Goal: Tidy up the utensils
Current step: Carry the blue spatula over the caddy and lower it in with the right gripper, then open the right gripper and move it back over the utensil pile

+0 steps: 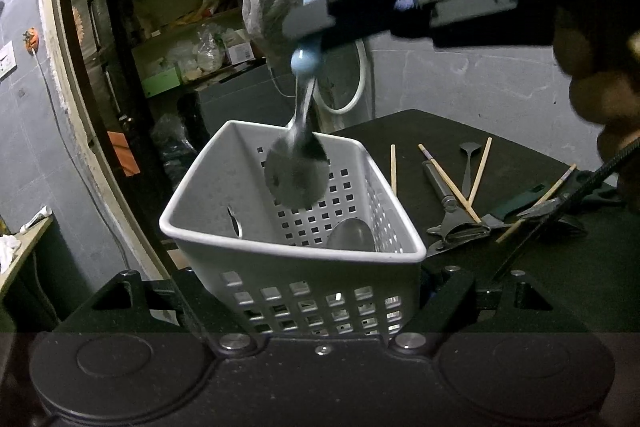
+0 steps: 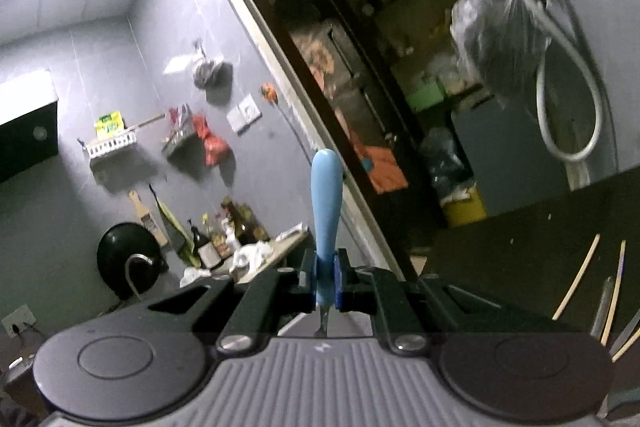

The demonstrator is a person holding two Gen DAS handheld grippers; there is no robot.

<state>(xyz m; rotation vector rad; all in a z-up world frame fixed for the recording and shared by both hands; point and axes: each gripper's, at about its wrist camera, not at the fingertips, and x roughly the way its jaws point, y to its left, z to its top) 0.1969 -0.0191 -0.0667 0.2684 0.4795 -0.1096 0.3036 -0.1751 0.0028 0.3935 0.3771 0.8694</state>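
Right gripper (image 2: pixel 326 281) clamped blue-handled spoon (image 1: pixel 298 171), bowl hanging blurred over white perforated basket (image 1: pixel 224 227). Left gripper (image 1: pixel 320 311) gripped basket's near wall. Chopsticks (image 1: pixel 448 183) lay on black table (image 1: pixel 520 267) beside basket.

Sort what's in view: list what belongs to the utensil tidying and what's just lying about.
Job in hand:
blue-handled spoon, clamped in the right gripper
white basket, held by the left gripper
metal spoon already in the basket
chopsticks and peeler on the black table

Lying about:
plastic bag
white hose
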